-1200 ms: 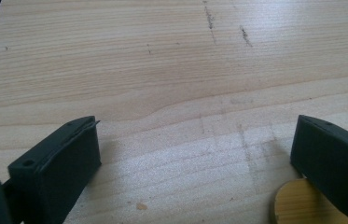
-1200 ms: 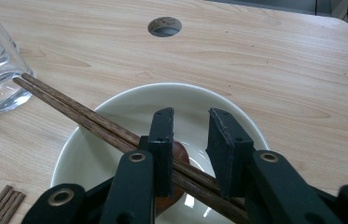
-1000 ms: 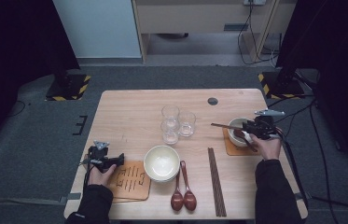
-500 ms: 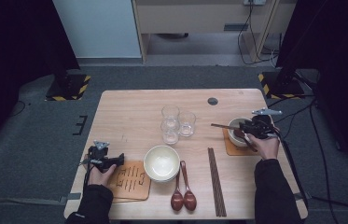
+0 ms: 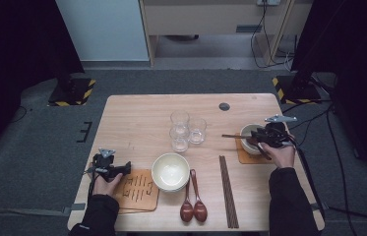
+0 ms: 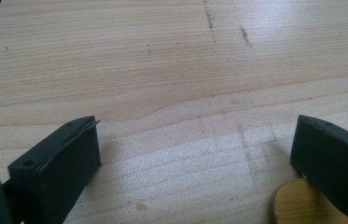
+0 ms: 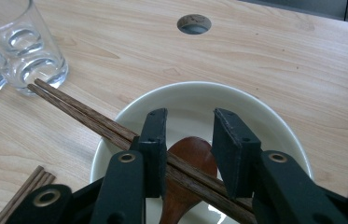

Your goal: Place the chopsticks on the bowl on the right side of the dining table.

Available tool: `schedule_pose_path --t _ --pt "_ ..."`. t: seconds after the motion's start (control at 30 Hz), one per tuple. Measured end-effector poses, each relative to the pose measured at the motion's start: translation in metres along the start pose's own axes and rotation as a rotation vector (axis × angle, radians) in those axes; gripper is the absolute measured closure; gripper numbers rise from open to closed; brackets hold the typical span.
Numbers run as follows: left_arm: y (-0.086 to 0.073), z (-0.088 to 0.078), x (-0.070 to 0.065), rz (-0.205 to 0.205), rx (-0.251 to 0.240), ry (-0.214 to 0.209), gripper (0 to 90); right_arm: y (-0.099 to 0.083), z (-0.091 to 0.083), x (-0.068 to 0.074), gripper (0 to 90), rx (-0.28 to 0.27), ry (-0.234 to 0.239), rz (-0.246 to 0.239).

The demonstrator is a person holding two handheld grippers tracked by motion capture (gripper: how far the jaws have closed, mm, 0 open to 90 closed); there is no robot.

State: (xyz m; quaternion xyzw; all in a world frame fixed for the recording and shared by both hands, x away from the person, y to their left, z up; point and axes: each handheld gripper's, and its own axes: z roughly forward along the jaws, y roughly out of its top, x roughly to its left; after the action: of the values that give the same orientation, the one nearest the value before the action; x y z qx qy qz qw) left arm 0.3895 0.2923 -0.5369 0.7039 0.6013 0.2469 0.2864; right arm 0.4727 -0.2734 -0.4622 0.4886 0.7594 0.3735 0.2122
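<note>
On the pale wooden table (image 5: 137, 123), your right gripper (image 7: 188, 135) has just been opening over the chopsticks (image 7: 92, 119) laid across the white bowl (image 7: 274, 126); the jaws straddle them, apparently no longer pinching, so this looks like the release. Next, lift straight clear without nudging them; your left gripper (image 6: 195, 154) rests spread and empty on the table.

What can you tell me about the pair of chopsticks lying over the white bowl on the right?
The chopsticks are two thin sticks of dark brown wood, lying side by side. They rest slanted across the rim of the white bowl, above a brown wooden spoon inside it, their far ends reaching toward a drinking glass. They pass between the jaws of the right claw, which have just been opening; whether a pad touches them is unclear.
</note>
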Motion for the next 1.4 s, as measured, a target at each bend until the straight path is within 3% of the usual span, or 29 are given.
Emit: schedule_pose_path --t 0.27,0.63,1.03,1.4 --pt "0.000 0.000 0.000 0.000 0.000 0.000 0.2 0.001 -0.021 0.001 63.6 -0.045 -0.002 0.007" --pt "0.000 0.000 0.000 0.000 0.000 0.000 0.3 -0.019 -0.048 -0.009 64.6 -0.044 -0.044 0.053" --pt "0.000 0.000 0.000 0.000 0.000 0.000 0.2 -0.033 -0.045 -0.023 63.1 0.013 -0.111 0.092" --pt "0.000 0.000 0.000 0.000 0.000 0.000 0.2 -0.033 -0.041 -0.028 58.2 0.008 -0.125 0.102"
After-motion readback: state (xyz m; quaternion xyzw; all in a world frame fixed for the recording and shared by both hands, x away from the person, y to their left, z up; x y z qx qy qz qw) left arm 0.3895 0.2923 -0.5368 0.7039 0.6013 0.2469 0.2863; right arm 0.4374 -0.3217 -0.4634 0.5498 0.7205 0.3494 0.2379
